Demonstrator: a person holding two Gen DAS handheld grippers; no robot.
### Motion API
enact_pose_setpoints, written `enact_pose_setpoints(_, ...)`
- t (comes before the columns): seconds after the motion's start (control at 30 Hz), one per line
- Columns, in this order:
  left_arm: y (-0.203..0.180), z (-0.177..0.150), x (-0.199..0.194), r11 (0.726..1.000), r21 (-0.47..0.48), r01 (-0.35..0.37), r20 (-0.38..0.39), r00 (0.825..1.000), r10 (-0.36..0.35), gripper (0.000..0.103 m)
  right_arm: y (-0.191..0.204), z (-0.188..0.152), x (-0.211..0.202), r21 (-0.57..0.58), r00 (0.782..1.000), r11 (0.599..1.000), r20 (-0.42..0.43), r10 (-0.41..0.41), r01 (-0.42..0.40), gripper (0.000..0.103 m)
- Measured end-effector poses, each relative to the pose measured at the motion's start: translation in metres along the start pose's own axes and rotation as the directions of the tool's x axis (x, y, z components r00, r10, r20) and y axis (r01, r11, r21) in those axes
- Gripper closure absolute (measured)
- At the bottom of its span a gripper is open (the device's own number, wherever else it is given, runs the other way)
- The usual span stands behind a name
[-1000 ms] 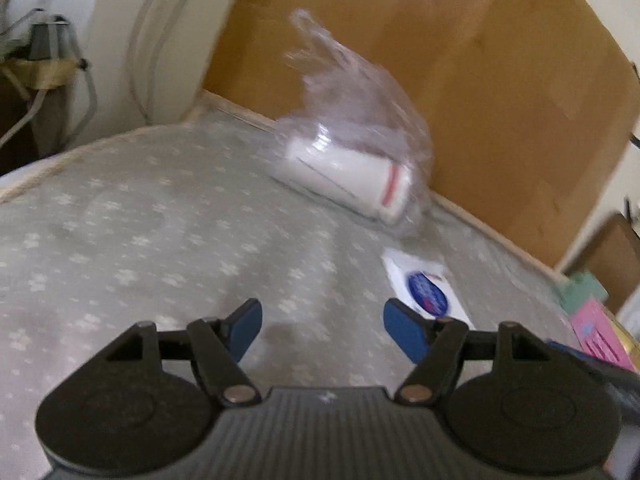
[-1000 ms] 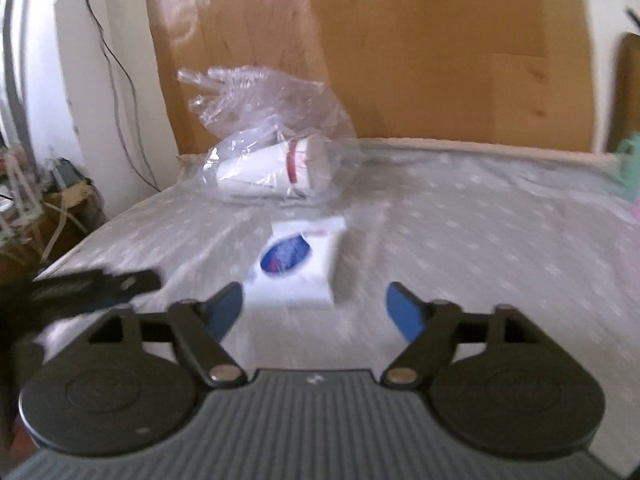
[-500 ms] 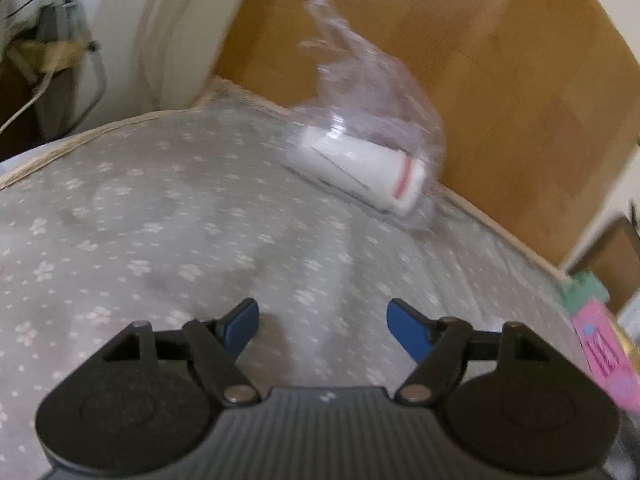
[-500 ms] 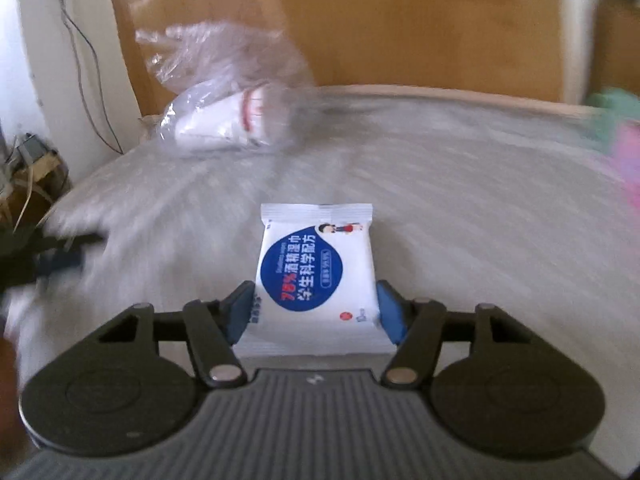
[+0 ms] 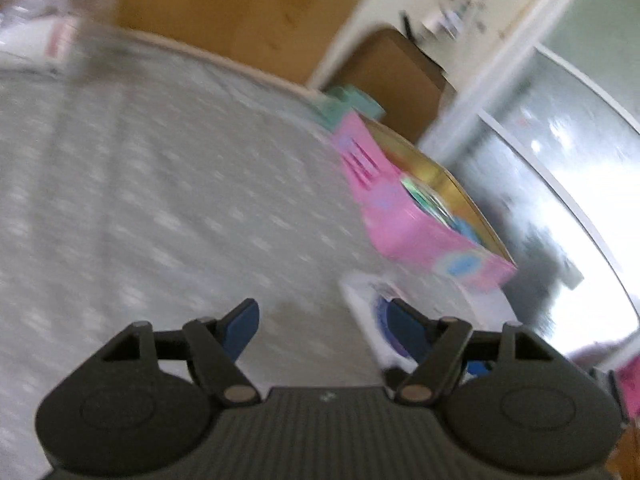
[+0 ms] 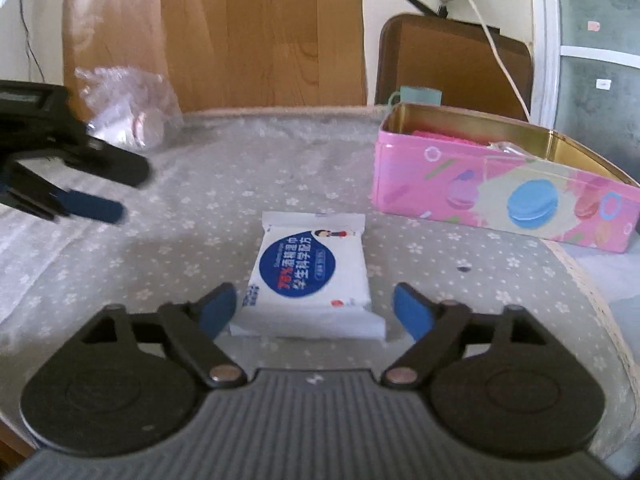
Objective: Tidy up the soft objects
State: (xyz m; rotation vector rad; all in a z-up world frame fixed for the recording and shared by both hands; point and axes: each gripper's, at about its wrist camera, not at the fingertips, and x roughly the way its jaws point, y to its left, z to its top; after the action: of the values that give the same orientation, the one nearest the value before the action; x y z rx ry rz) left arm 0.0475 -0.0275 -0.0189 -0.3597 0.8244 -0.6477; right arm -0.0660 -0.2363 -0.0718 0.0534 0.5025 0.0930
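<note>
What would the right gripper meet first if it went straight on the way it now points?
The white wet-wipe packet, lying flat on the grey floral cloth between the open blue fingers of the right gripper. It is probably close already, though depth is unclear.

A wooden headboard [image 6: 260,32] stands behind the far edge of the bed [image 6: 240,168]. A brown chair [image 6: 452,64] stands past the far right corner, with a white cable [image 6: 496,48] hanging in front of it.
</note>
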Motion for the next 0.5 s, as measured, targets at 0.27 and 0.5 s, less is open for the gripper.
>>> enact_pose_setpoints(0.27,-0.034,-0.011,0.025,0.999,0.045,0.011,-0.1,0.995,-0.006,0.03,-0.019,-0.014,-0.019,0.049,0.998,0.998,0.05,0.045,-0.047,0.014)
enact_pose_setpoints(0.5,-0.05,-0.009,0.029,0.999,0.026,0.02,-0.1,0.995,-0.017,0.03,-0.034,-0.017,-0.037,0.065,0.993,0.995,0.097,0.065,-0.071,0.014)
